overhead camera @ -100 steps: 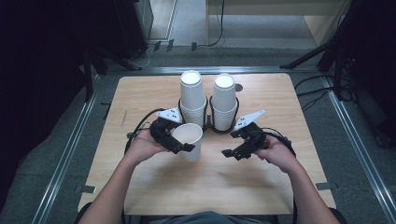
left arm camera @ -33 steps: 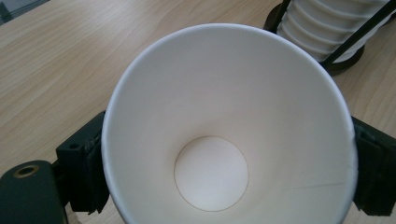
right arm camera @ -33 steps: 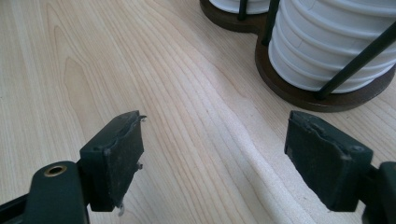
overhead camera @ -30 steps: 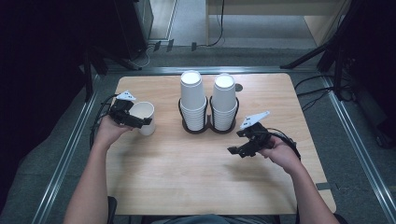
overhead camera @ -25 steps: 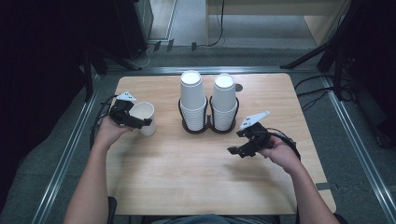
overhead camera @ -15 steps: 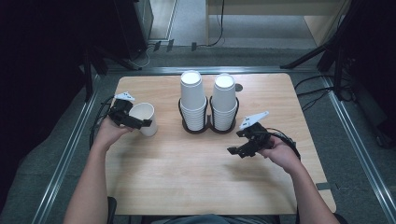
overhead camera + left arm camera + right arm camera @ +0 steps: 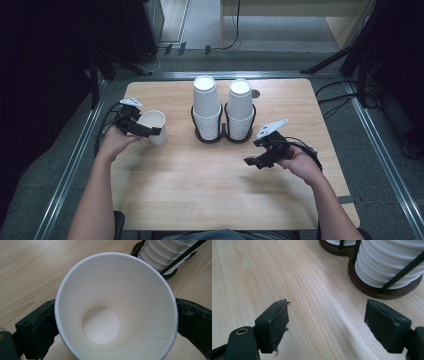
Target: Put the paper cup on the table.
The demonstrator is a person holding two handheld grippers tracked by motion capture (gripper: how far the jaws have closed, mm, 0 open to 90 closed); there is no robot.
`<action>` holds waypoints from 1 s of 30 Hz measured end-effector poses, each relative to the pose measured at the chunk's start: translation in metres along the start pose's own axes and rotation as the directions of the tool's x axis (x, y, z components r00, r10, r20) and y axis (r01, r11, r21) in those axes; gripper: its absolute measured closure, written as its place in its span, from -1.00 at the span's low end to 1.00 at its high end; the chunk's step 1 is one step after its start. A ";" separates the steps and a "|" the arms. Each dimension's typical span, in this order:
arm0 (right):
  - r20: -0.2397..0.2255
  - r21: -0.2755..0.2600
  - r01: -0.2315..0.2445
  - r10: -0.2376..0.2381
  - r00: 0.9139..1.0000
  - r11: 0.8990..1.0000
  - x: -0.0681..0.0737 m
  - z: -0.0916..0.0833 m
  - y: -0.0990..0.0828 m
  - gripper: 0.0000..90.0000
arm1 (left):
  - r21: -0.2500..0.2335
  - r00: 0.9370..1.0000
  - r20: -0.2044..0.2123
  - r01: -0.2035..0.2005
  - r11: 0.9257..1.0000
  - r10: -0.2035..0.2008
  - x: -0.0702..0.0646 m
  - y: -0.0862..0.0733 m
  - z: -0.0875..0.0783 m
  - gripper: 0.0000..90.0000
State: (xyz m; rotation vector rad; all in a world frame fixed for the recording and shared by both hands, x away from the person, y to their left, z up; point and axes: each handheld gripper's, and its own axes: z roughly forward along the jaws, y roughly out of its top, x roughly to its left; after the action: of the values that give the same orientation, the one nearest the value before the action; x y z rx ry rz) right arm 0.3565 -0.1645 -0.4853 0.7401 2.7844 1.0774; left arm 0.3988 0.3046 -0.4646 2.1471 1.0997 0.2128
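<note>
The paper cup (image 7: 154, 126) stands upright near the left edge of the wooden table (image 7: 200, 190), well left of the two cup stacks (image 7: 222, 107) in their dark holder (image 7: 223, 138) at the far middle. The left gripper (image 7: 145, 131) straddles it: in the left gripper view the rim (image 7: 115, 257) fills the gap between the two black jaws, which have just been opening around it. Whether the pads now clear the cup wall is hard to judge from these angles; they look released or barely touching, so I read the cup as set down and let go.

The step in hand looks like freeing the cup. To do it well, the jaws should stand fully clear on both sides before the hand draws straight back toward the left, level, so no pad drags the light cup over.

The right gripper (image 7: 260, 156) hovers empty, jaws apart, over bare wood right of the holder.
</note>
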 end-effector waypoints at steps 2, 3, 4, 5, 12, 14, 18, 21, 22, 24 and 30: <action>0.002 -0.001 0.003 -0.003 1.000 1.000 0.000 0.000 0.000 -0.56 | 0.005 1.000 0.004 0.017 1.000 -0.017 0.000 0.001 -0.001 -1.00; 0.001 0.000 0.003 -0.003 1.000 1.000 0.000 -0.001 0.000 -0.56 | 0.002 1.000 0.004 0.022 1.000 -0.022 0.000 0.001 -0.003 -1.00; 0.002 -0.001 0.006 -0.006 1.000 1.000 0.001 -0.001 0.000 -0.56 | 0.001 1.000 0.001 0.028 1.000 -0.028 0.000 0.002 -0.004 -1.00; 0.002 0.000 0.006 -0.006 1.000 1.000 0.001 -0.001 0.000 -0.56 | -0.004 1.000 0.000 0.030 1.000 -0.030 0.000 0.003 -0.006 -1.00; 0.004 0.011 0.011 -0.011 1.000 1.000 0.001 0.001 0.000 -0.56 | -0.031 0.999 -0.001 0.051 0.998 -0.051 -0.001 0.011 -0.020 -1.00; 0.001 0.014 0.012 -0.012 1.000 1.000 0.002 0.001 0.000 -0.56 | -0.031 0.998 -0.010 0.054 0.998 -0.055 -0.002 0.012 -0.023 -1.00; -0.001 0.014 0.012 -0.012 1.000 1.000 0.002 0.001 0.000 -0.56 | -0.022 0.998 -0.029 0.061 0.998 -0.062 -0.004 0.016 -0.031 -1.00; -0.001 0.012 0.014 -0.014 1.000 1.000 0.002 0.001 0.000 -0.56 | -0.026 0.997 -0.014 0.069 0.997 -0.070 -0.007 0.020 -0.038 -1.00; -0.001 0.012 0.014 -0.014 1.000 1.000 0.001 0.001 0.000 -0.56 | -0.029 0.998 -0.010 0.068 0.997 -0.068 -0.009 0.021 -0.039 -1.00; 0.000 0.015 0.013 -0.013 1.000 1.000 0.001 0.001 0.000 -0.56 | -0.033 0.998 -0.008 0.058 0.998 -0.058 -0.014 0.025 -0.041 -1.00; 0.000 0.018 0.016 -0.016 1.000 1.000 0.002 0.000 -0.002 -0.56 | -0.016 1.000 0.006 0.029 0.999 -0.029 -0.028 0.035 -0.040 -1.00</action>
State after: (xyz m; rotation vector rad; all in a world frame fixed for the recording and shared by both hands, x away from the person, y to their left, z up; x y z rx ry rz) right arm 0.3542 -0.1644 -0.4864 0.7187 2.7989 1.0511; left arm 0.3861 0.2901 -0.4076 2.1152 1.1217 0.2012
